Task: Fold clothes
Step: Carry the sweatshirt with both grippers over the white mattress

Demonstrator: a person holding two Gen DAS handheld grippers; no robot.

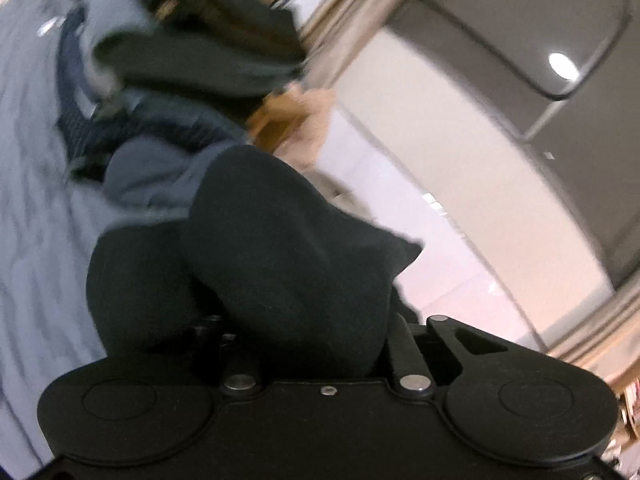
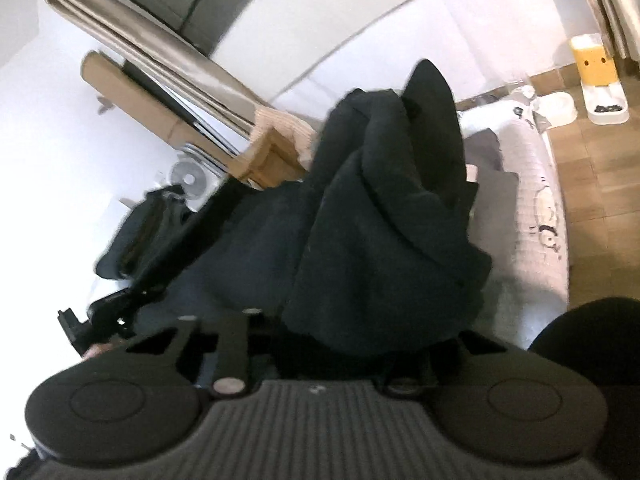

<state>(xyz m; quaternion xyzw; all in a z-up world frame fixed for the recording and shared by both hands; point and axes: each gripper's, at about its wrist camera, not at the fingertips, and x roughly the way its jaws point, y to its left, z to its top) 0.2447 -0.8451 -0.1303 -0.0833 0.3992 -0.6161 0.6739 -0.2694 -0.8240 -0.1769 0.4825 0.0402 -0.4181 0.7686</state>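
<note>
A: Where is the black cloth [image 2: 384,216]?
B: Up in the air, bunched over both grippers, above the bed [image 2: 532,216].
A: Are the 2 grippers pinching it?
B: Can't tell. Cloth hides the fingers. I think it needs laying flat next.

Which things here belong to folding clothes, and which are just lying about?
Job: black garment, left gripper, right gripper, pile of dark clothes.

Lying about: curtain, fan, yellow pet feeder, white bowl.
</note>
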